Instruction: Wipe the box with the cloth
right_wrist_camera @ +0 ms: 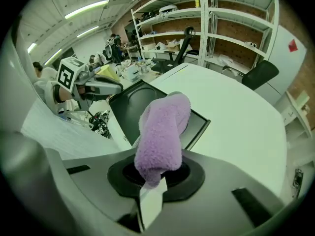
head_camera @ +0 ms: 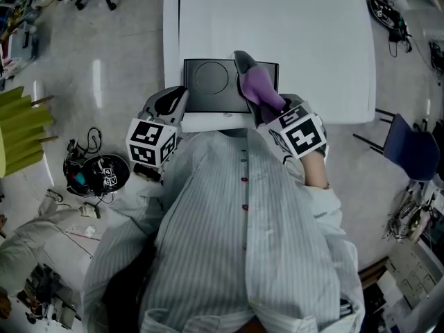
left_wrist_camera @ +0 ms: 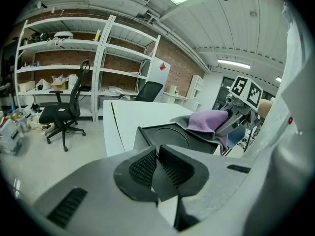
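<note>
A flat black box (head_camera: 215,83) with a round mark on its lid lies at the near edge of the white table (head_camera: 312,40). My right gripper (head_camera: 266,109) is shut on a purple cloth (head_camera: 258,89), whose free end rests on the box's right part. In the right gripper view the cloth (right_wrist_camera: 162,134) rises from the jaws over the box (right_wrist_camera: 142,107). My left gripper (head_camera: 177,103) sits just left of the box's near corner, shut and empty. The left gripper view shows the box (left_wrist_camera: 172,134) and cloth (left_wrist_camera: 209,119) ahead.
A person's striped shirt (head_camera: 243,241) fills the near foreground. Cables and a black device (head_camera: 94,168) lie on the floor at left, a blue chair (head_camera: 409,144) stands at right. Shelves and an office chair (left_wrist_camera: 61,109) stand beyond the table.
</note>
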### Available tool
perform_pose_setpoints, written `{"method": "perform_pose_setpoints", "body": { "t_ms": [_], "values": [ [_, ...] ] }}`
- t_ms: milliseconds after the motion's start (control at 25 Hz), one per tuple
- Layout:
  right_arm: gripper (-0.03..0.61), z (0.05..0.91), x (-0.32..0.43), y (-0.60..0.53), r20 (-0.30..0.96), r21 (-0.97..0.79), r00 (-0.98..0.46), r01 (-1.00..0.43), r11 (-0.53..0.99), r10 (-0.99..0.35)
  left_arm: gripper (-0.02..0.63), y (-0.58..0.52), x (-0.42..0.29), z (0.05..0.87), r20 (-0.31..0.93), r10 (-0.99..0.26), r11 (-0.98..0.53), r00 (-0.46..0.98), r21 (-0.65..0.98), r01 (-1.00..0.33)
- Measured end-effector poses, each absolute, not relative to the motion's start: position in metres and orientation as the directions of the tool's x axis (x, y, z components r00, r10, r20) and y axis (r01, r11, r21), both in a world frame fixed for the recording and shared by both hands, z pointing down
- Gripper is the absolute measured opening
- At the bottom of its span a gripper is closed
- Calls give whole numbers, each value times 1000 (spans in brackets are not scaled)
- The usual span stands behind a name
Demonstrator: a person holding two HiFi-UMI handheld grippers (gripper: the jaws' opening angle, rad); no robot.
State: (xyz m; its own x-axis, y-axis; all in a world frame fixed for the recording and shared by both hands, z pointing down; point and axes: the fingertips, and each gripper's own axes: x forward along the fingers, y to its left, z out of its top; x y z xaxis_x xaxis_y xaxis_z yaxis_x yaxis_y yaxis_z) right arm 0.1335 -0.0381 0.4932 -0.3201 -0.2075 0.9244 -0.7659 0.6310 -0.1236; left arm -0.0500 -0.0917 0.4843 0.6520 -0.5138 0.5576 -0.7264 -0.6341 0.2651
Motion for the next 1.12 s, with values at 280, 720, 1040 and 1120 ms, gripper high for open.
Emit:
{"method": "perform_pose_setpoints", "body": {
  "t_ms": [280,720,1040,1120],
  "values": [
    [46,484,153,-37,926,-114,-308,-783,612,-221,26,-93,-46,481,563,-518,-623,643,266,-735],
    [48,475,157,-39,885,-195,-396,-793,578,-245,26,-93,-47,480,576,-525,-604,627,267,-751],
    [48,437,149,-66,765,-250,-519,-785,567,-381,26,-111,-30,436,502,-575,-616,646,254,-746],
    [48,420,144,-78,715,-255,-549,-781,571,-432,26,-118,-23,418,466,-584,-630,665,256,-733]
  ]
}}
